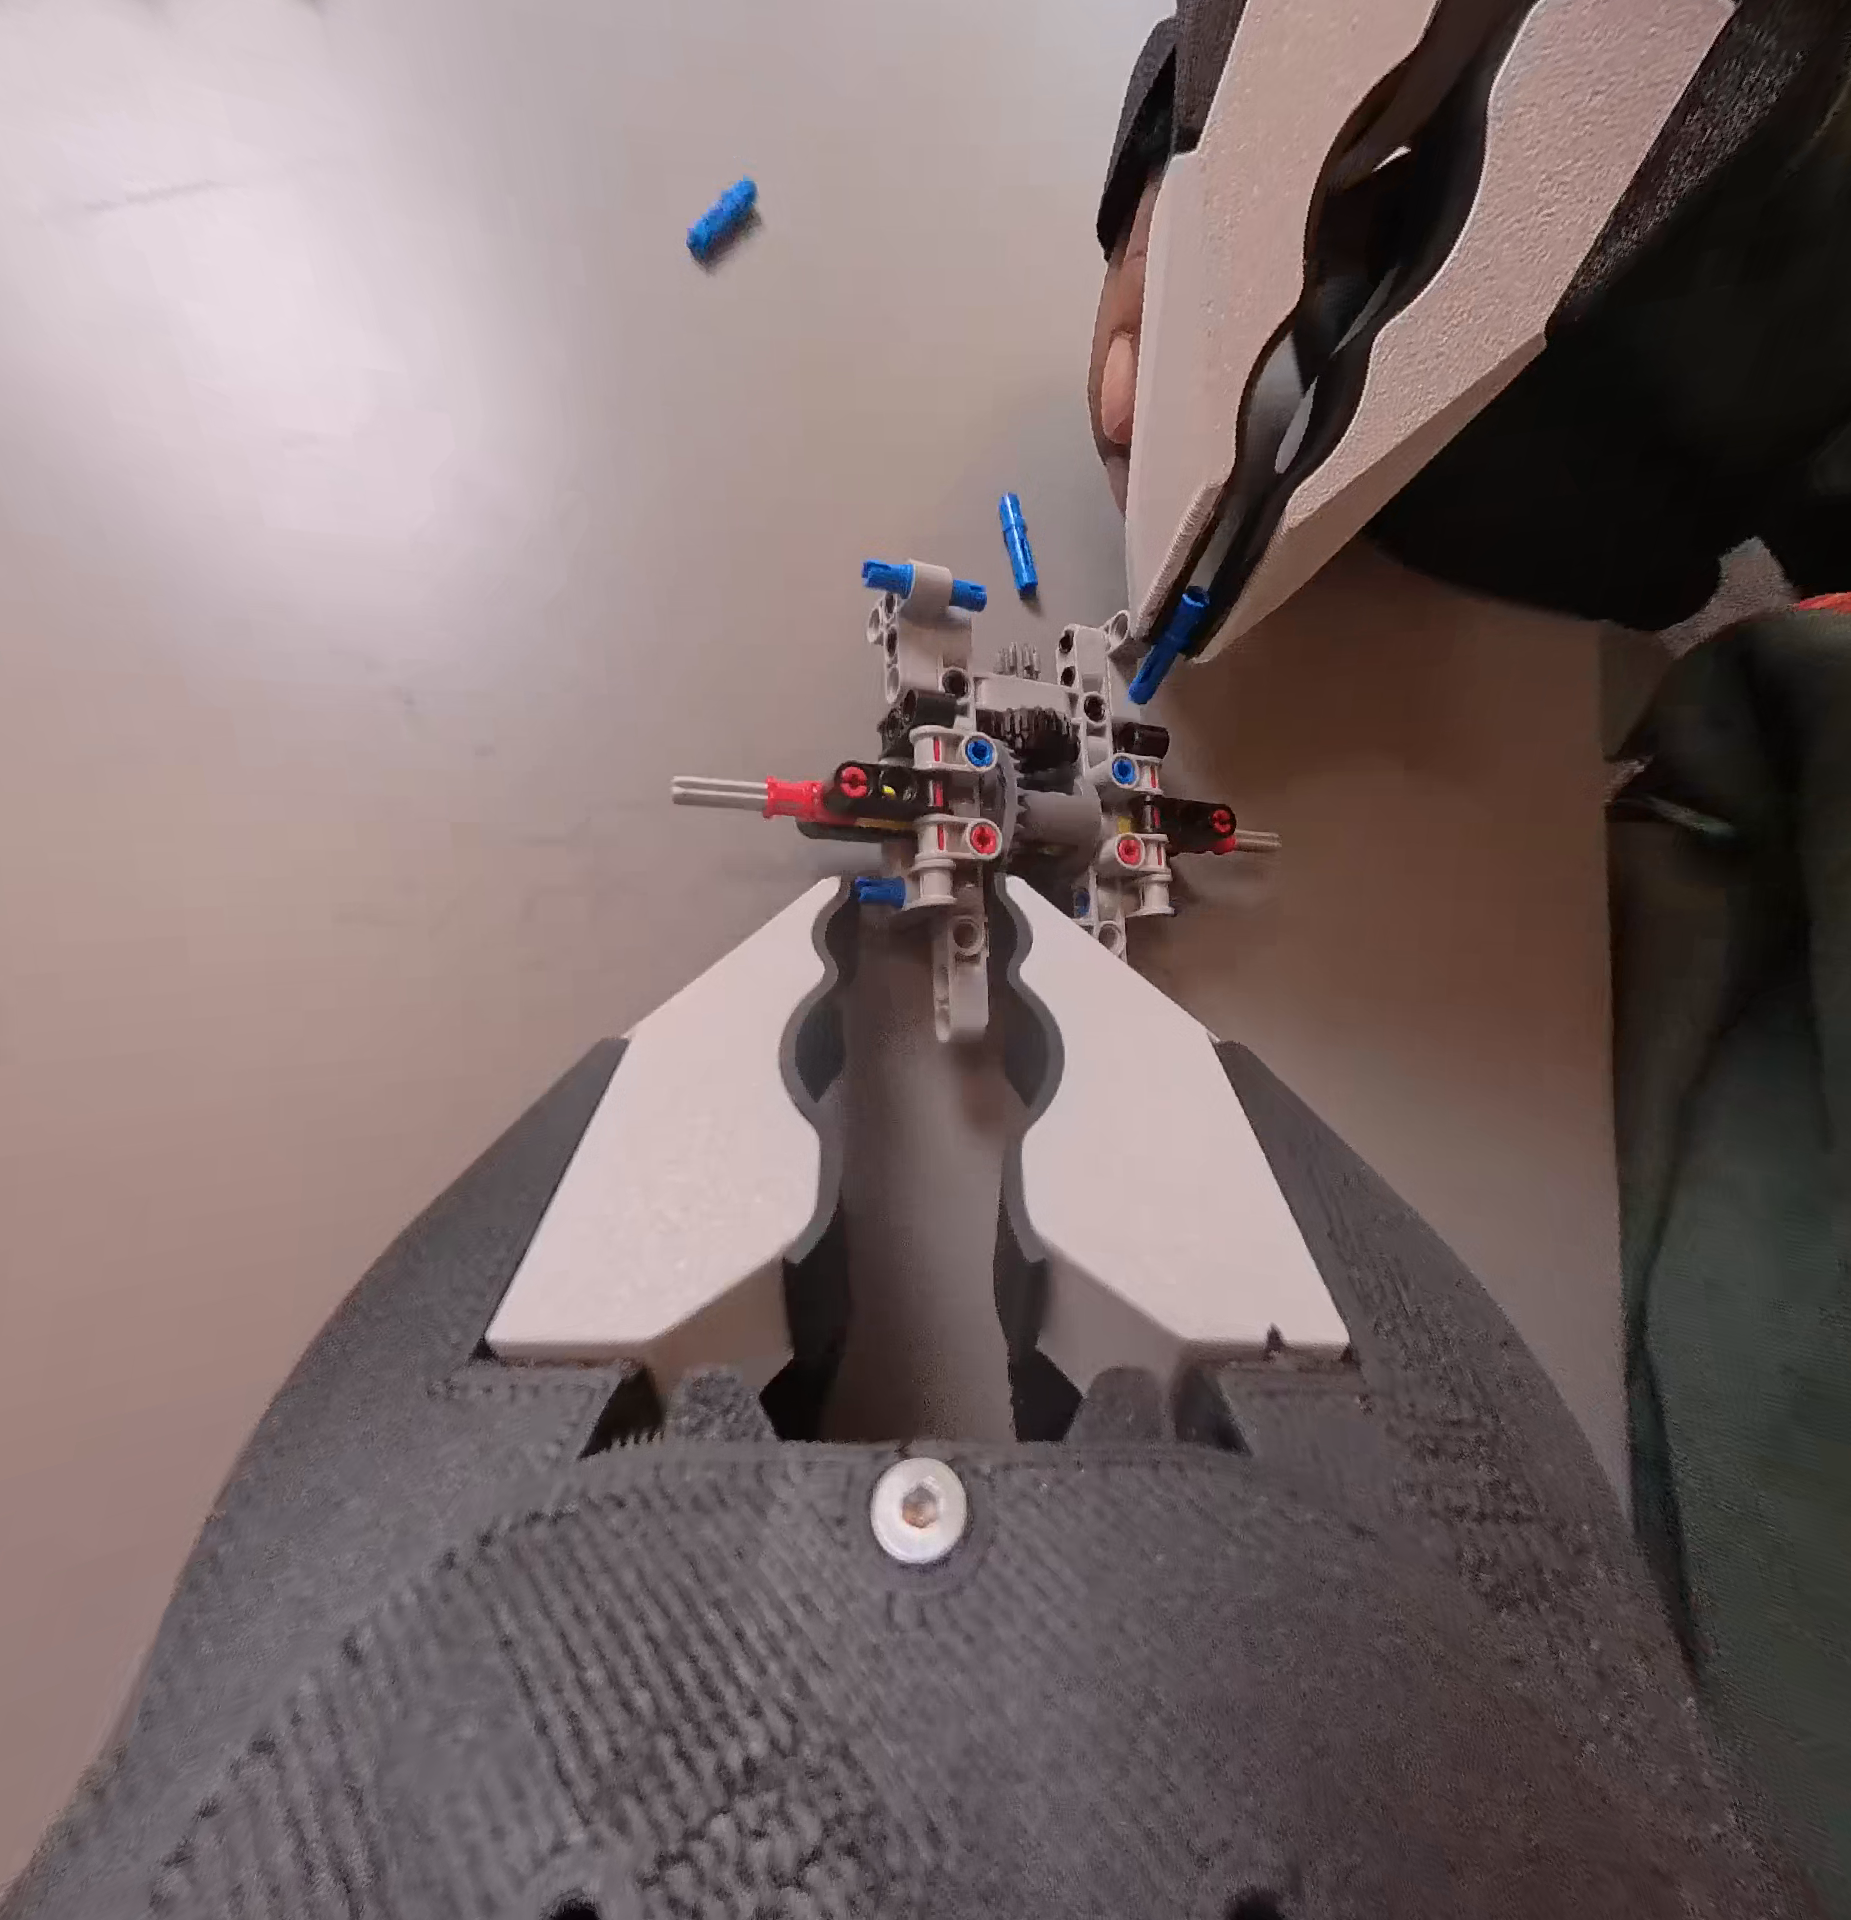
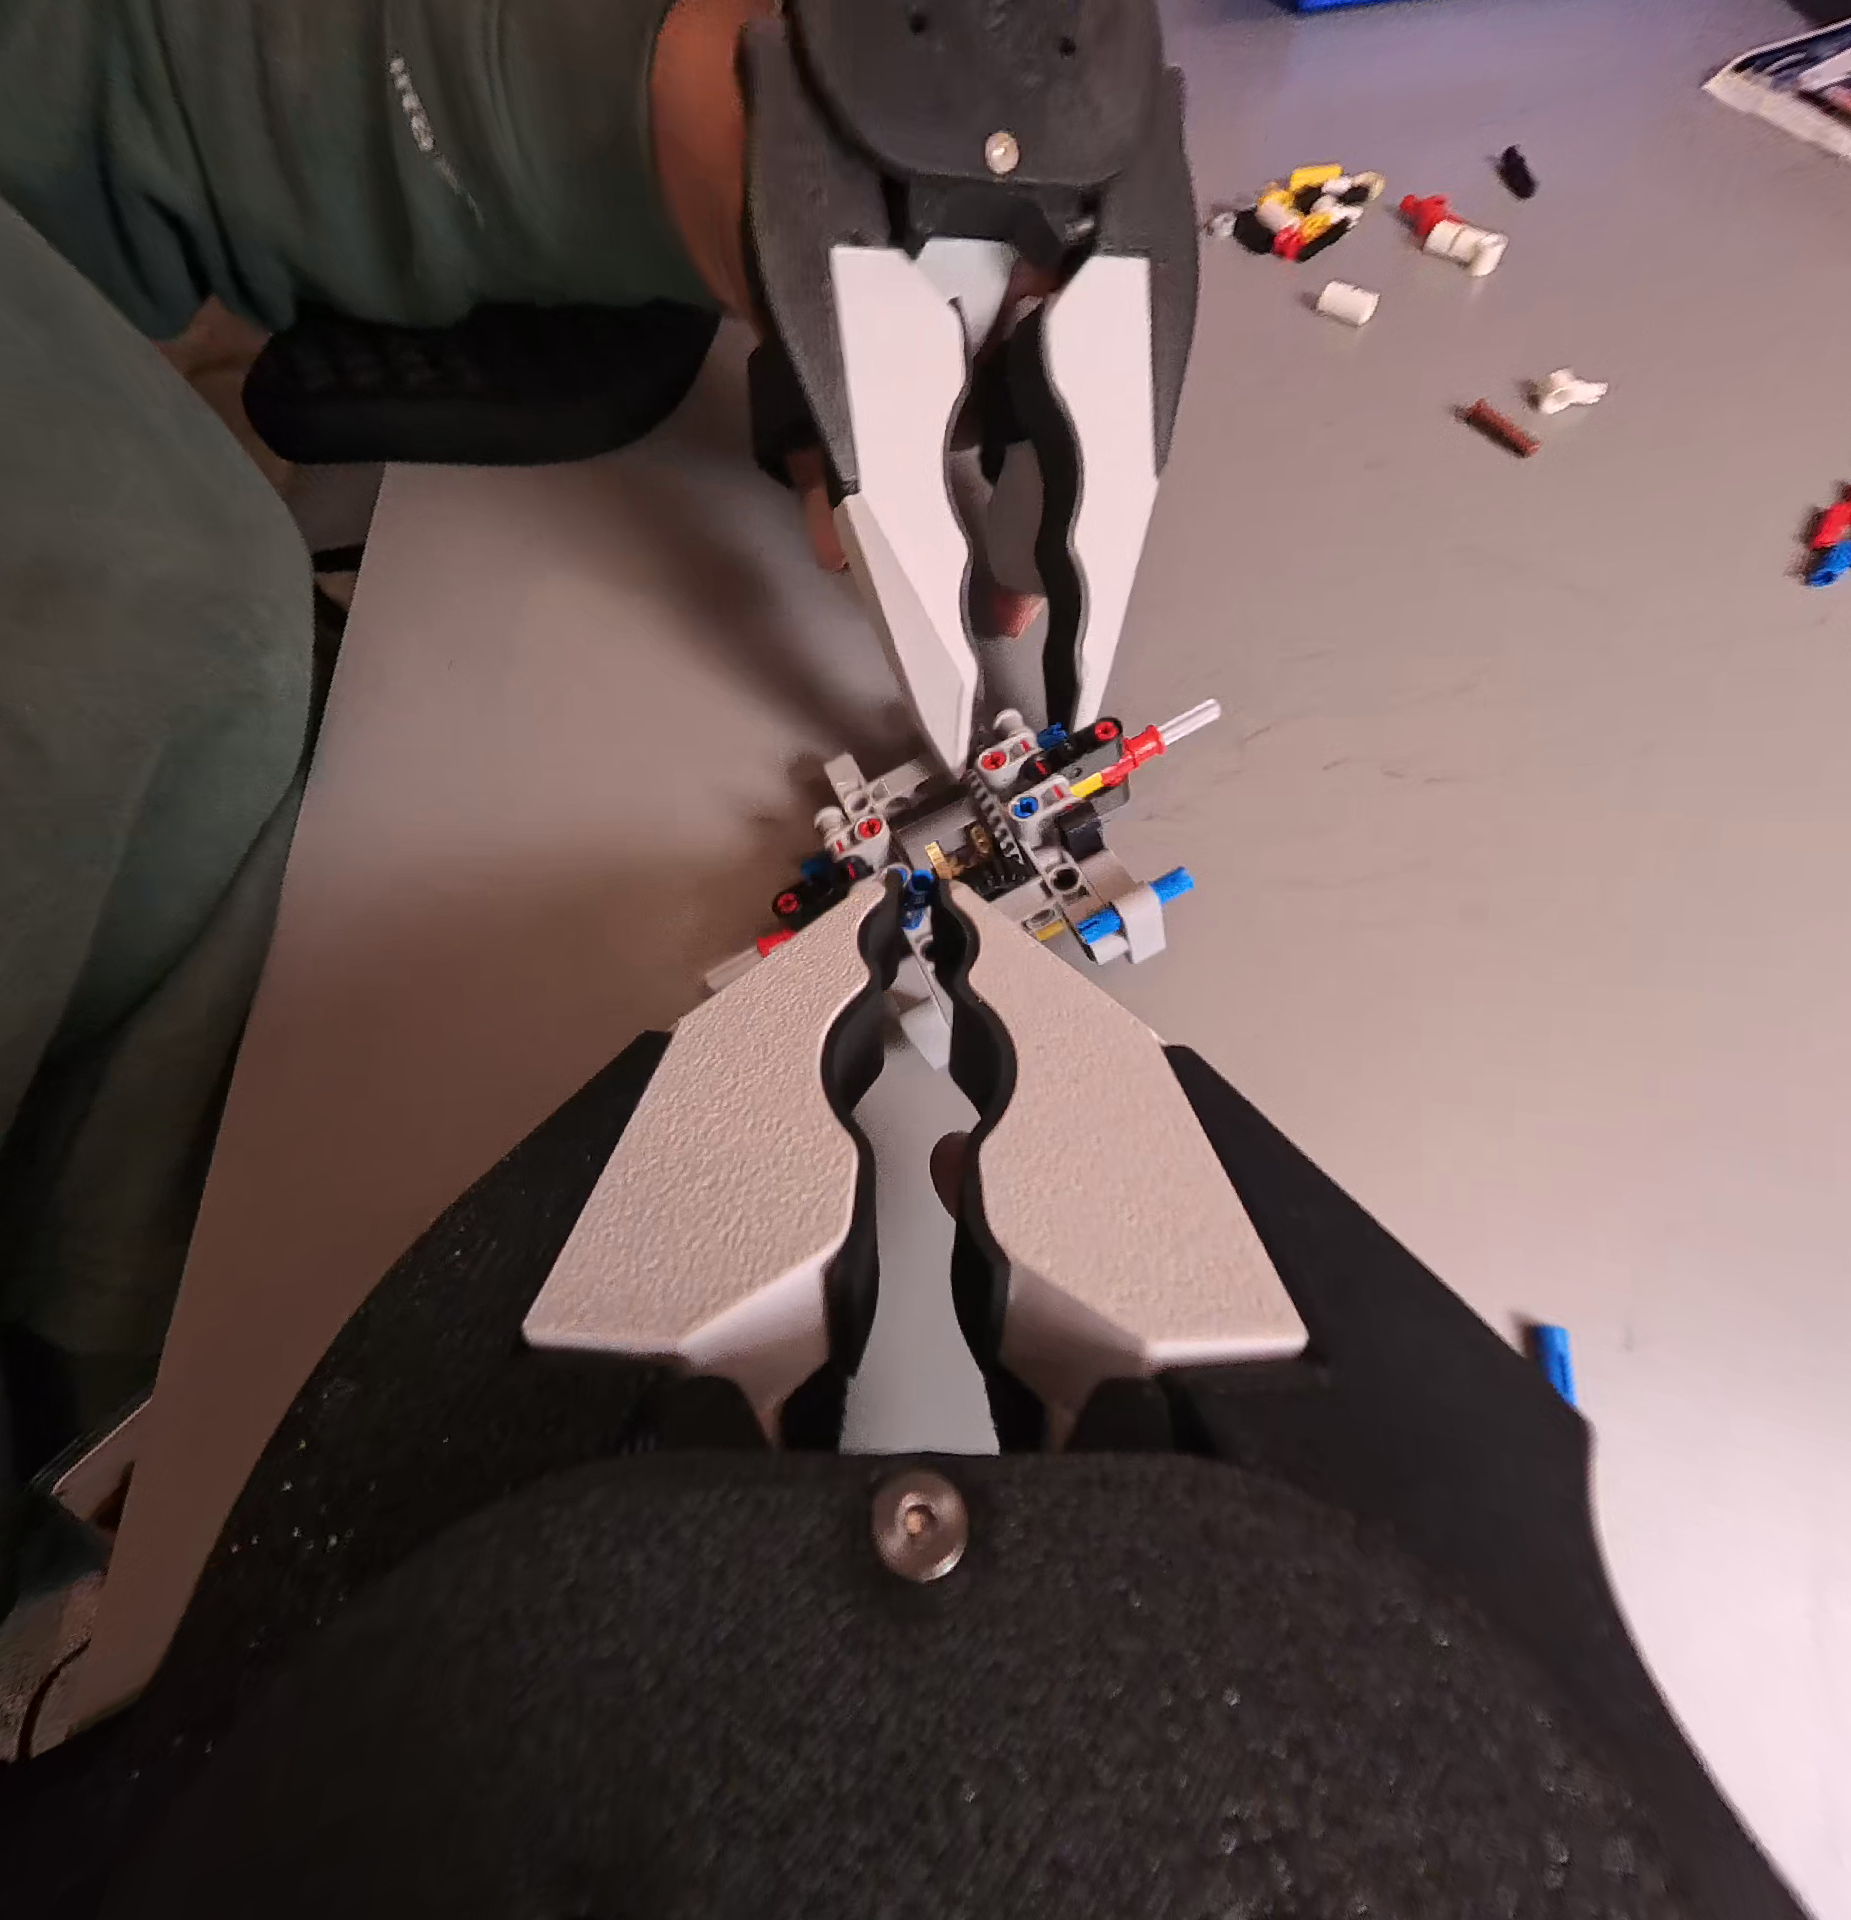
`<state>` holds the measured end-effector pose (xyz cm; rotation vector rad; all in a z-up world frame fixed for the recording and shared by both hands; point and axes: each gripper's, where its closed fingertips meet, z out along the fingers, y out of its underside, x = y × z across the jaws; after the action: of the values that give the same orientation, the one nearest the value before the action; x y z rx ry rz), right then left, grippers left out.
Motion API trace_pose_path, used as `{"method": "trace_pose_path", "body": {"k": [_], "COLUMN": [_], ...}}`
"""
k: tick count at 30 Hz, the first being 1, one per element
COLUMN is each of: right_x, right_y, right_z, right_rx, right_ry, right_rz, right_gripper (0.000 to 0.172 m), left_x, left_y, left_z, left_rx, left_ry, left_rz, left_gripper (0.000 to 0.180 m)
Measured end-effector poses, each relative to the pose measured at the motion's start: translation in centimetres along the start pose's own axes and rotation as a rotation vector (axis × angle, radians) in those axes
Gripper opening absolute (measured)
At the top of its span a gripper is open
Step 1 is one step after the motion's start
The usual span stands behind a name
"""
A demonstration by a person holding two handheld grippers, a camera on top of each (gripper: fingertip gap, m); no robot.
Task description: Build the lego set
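Blue pin (image 1: 1170, 642) pinched in right hand-held gripper (image 1: 1186, 623), beside gear assembly (image 1: 1014, 790).

Each gripper has 2 pale grey, wedge-shaped fingers (image 1: 692, 1143) with wavy inner edges lined in dark rubber, set in a rough black printed body (image 1: 900, 1714). 1 silver screw (image 1: 919, 1510) sits at the centre of each body. The person wears a dull green top (image 2: 225, 156) and black fingerless gloves (image 2: 786, 447).

I see a pale grey counter (image 2: 1420, 1039) carrying a brick assembly (image 2: 1004, 831) between both tongs, with loose blue pins (image 1: 721, 218) and scattered small parts (image 2: 1305, 213) beyond.
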<state>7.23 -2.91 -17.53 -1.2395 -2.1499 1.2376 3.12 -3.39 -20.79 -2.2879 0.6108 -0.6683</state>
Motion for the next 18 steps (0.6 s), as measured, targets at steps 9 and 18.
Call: {"method": "trace_pose_path", "body": {"k": [9,18], "right_x": [4.8,8.7], "right_y": [-2.8,-2.0], "right_z": [-2.3,-3.1], "right_rx": [0.222,0.313], "right_ry": [0.215,0.356], "right_rz": [0.149,0.336], "right_gripper": [0.004,0.004], "left_x": [-2.3,0.7], "left_y": [-5.6,-6.5], "left_z": [-4.8,-4.7], "left_rx": [0.264,0.364], "left_ry": [-0.451,-0.496], "left_rz": [0.414,0.705], "left_gripper": [0.021,0.017]}}
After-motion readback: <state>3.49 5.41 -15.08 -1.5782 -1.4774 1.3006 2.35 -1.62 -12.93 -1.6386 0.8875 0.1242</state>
